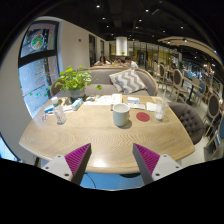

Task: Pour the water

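Note:
A white mug (120, 114) stands near the middle of a light wooden table (95, 135), well beyond my fingers. A clear glass (159, 111) stands to its right, past a round red coaster (143, 117). Another clear glass or bottle (59, 114) stands at the table's left side. My gripper (112, 160) hovers over the table's near edge, open, with its magenta pads (76, 158) wide apart and nothing between them.
A green potted plant (72, 80) and small items sit at the table's far left. A grey sofa with a patterned cushion (127, 81) lies behind the table. Chairs (190, 118) stand to the right. Blue floor shows under the near edge.

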A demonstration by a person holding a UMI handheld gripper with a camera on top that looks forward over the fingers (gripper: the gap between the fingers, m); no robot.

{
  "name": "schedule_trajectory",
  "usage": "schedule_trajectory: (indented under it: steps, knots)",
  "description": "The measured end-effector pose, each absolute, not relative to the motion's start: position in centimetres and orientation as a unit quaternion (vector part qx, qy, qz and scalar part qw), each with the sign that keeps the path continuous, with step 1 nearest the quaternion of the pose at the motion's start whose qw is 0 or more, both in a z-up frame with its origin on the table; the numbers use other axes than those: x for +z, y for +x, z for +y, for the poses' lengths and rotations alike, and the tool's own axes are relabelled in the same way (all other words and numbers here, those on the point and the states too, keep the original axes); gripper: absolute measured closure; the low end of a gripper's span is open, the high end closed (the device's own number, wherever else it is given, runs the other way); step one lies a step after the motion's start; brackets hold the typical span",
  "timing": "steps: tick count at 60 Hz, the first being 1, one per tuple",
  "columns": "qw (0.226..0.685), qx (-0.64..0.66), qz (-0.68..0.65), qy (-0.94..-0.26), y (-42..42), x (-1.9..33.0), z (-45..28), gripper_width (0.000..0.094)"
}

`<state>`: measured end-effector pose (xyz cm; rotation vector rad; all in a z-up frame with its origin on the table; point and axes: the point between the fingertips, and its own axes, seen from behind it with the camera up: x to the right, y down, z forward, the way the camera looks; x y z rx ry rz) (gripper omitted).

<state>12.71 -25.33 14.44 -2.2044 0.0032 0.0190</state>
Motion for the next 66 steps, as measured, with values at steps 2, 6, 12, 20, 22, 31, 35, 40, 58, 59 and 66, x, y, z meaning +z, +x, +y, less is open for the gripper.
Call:
schedule_trajectory:
  steps: [2,6,12,20,22,31,35,40,58,59,66]
  knots:
    - [0.450,0.008,0.001,-0.893,13.2,14.1,-24.6,0.0077]
    - [0.445,0.005,-0.003,-0.895,13.1,13.5,-24.3,0.0079]
    - [0.440,-0.003,-0.010,-0.898,11.0,12.4,-24.2,0.0080]
    - [0.432,-0.007,-0.012,-0.902,7.6,11.3,-24.2,0.0079]
    - [0.431,-0.007,-0.013,-0.902,6.5,11.0,-24.2,0.0079]
    - [0.423,-0.013,-0.035,-0.905,0.6,9.7,-23.9,0.0083]
    - [0.423,-0.006,-0.039,-0.905,-2.7,9.3,-24.0,0.0082]
    - [0.430,0.012,-0.042,-0.902,-7.2,9.0,-22.8,0.0078]
    - [0.484,0.036,-0.047,-0.873,-18.7,8.4,-11.0,0.0074]
    - [0.488,0.036,-0.046,-0.871,-19.1,8.3,-10.1,0.0075]
    - [0.507,0.020,-0.029,-0.861,-19.9,7.1,-3.9,0.0073]
